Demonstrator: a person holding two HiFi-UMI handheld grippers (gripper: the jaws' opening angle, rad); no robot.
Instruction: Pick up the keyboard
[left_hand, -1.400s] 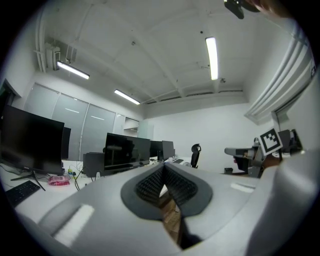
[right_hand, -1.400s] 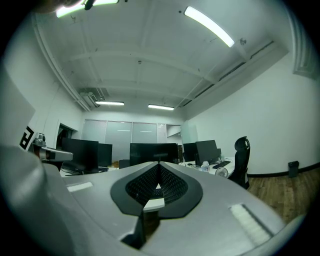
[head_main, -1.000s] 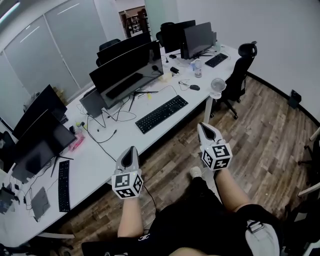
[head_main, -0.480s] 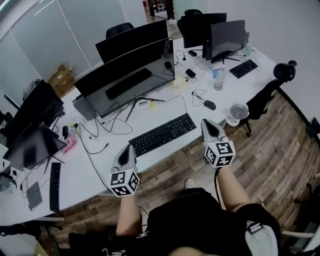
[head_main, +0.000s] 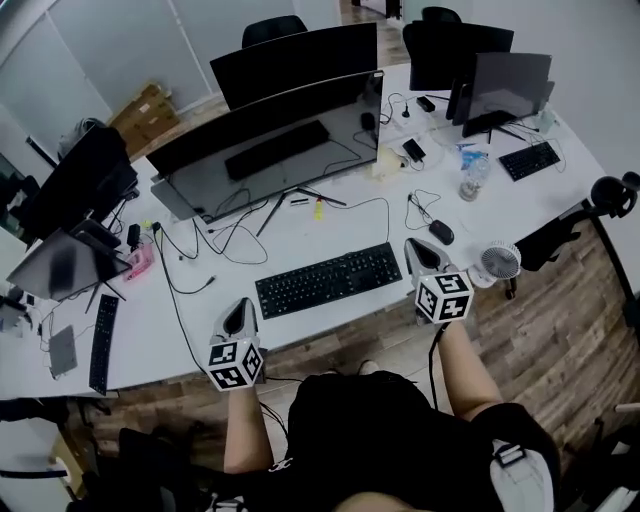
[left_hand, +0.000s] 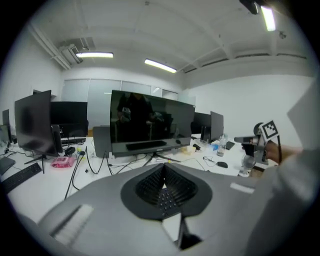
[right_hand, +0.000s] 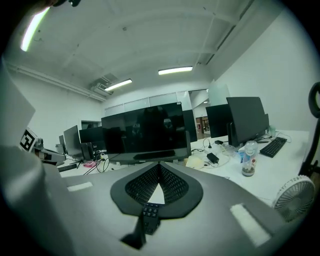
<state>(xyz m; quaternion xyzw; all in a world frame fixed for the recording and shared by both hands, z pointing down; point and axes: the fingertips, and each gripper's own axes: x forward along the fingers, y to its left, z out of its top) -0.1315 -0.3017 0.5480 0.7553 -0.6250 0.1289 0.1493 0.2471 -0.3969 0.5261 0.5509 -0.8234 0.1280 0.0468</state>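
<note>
A black keyboard (head_main: 328, 280) lies flat near the front edge of the white desk (head_main: 190, 320), in front of a large curved monitor (head_main: 270, 150). My left gripper (head_main: 239, 313) hovers at the desk's edge, just left of the keyboard's left end, jaws shut and empty. My right gripper (head_main: 421, 253) sits just off the keyboard's right end, also shut and empty. In the right gripper view the keyboard's keys (right_hand: 149, 212) show through the gap below the closed pads. In the left gripper view the keys (left_hand: 165, 197) show the same way.
Cables (head_main: 200, 270) trail over the desk behind the keyboard. A mouse (head_main: 441, 232), a water bottle (head_main: 472, 180) and a small white fan (head_main: 499, 263) stand to the right. A second keyboard (head_main: 100, 342) lies far left. Other monitors and a third keyboard (head_main: 530, 160) sit further back.
The view has swung toward the desk. Both grippers have moved up to the desk's front edge, and now flank the keyboard's two ends. Their jaws stayed shut.
</note>
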